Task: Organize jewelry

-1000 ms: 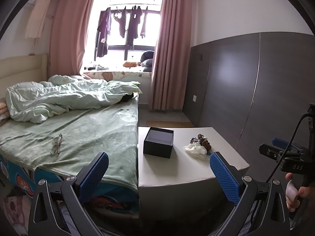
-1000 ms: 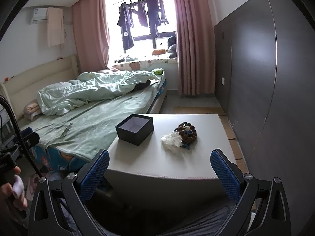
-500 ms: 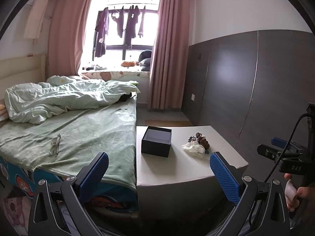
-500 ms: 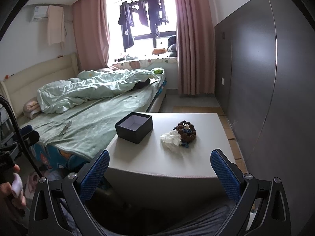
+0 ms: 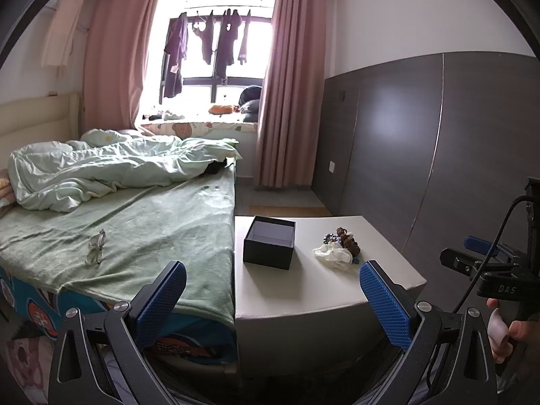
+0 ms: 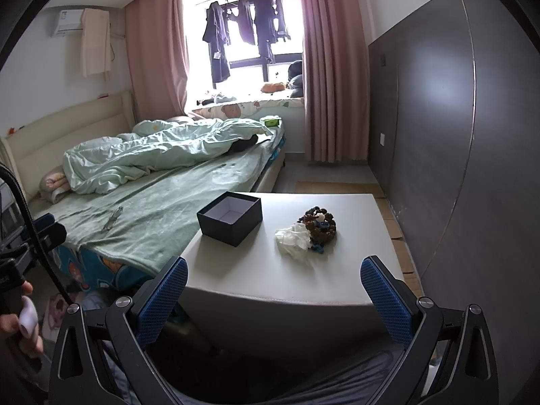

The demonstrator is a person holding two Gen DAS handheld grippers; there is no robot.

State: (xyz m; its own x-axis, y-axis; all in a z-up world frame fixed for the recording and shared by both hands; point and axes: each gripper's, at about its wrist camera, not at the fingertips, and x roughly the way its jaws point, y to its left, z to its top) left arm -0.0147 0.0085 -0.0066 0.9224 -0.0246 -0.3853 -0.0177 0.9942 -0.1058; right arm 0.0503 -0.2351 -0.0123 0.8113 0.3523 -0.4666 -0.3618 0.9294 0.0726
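Note:
An open, empty dark box (image 5: 269,243) (image 6: 230,218) stands on a white low table (image 5: 314,290) (image 6: 270,280). To its right lies a heap of brown and blue bead jewelry (image 5: 344,239) (image 6: 319,224) beside a crumpled white piece (image 5: 332,254) (image 6: 293,238). My left gripper (image 5: 271,298) is open and empty, well short of the table's near edge. My right gripper (image 6: 274,295) is open and empty, also short of the table. Each gripper shows at the edge of the other's view.
A bed with a green sheet (image 5: 141,226) (image 6: 162,209) adjoins the table's left side, with eyeglasses (image 5: 95,250) (image 6: 113,217) on it. A dark panelled wall (image 5: 422,155) (image 6: 455,135) runs along the right. Pink curtains and a window are at the far end.
Both views have shifted slightly; the table and box sit a little lower and nearer in the frames. Both grippers stay open and empty.

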